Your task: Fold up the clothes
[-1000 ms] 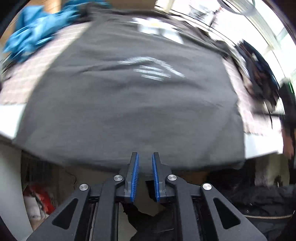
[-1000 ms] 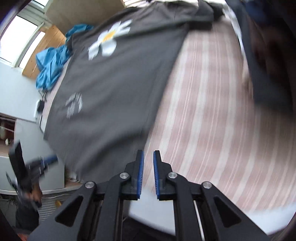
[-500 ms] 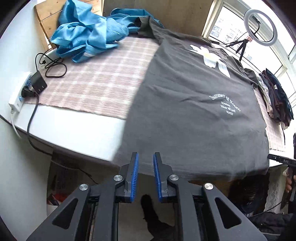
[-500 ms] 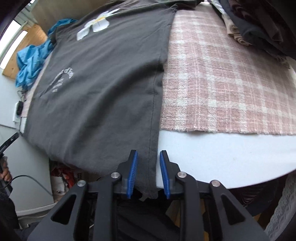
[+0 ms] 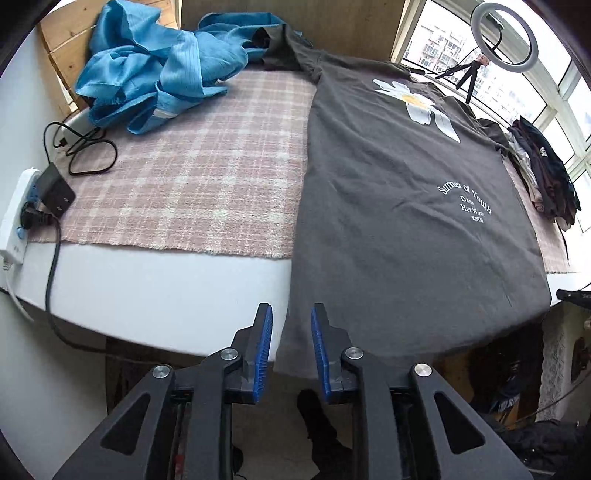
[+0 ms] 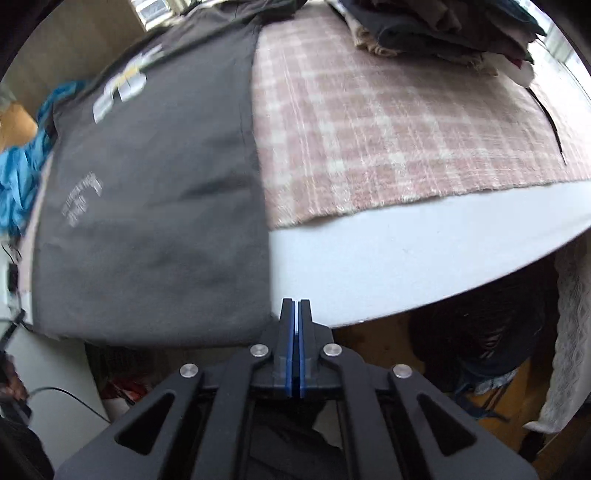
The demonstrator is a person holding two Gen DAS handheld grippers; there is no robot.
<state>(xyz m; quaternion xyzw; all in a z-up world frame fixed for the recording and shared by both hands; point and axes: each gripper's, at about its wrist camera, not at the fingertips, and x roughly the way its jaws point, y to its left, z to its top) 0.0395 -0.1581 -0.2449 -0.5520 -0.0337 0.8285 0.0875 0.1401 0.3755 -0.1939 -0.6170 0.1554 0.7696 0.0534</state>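
A dark grey T-shirt (image 5: 399, 206) with a white flower print and white lettering lies flat on the table, its hem hanging over the near edge. My left gripper (image 5: 291, 325) is open, its blue pads either side of the shirt's left hem corner. In the right wrist view the same shirt (image 6: 155, 206) lies to the left. My right gripper (image 6: 295, 314) is closed at the shirt's right hem corner; the cloth runs to the jaws, so it seems pinched there.
A pink plaid cloth (image 5: 192, 177) covers the white table (image 5: 159, 284). A blue garment pile (image 5: 155, 70) lies at the far left. A power strip with charger and cable (image 5: 48, 195) sits at the left edge. Folded dark clothes (image 6: 436, 33) stack at the far right.
My right gripper has closed at the shirt's right hem corner. My left gripper moved in to the left hem corner and its jaws opened wider around it.
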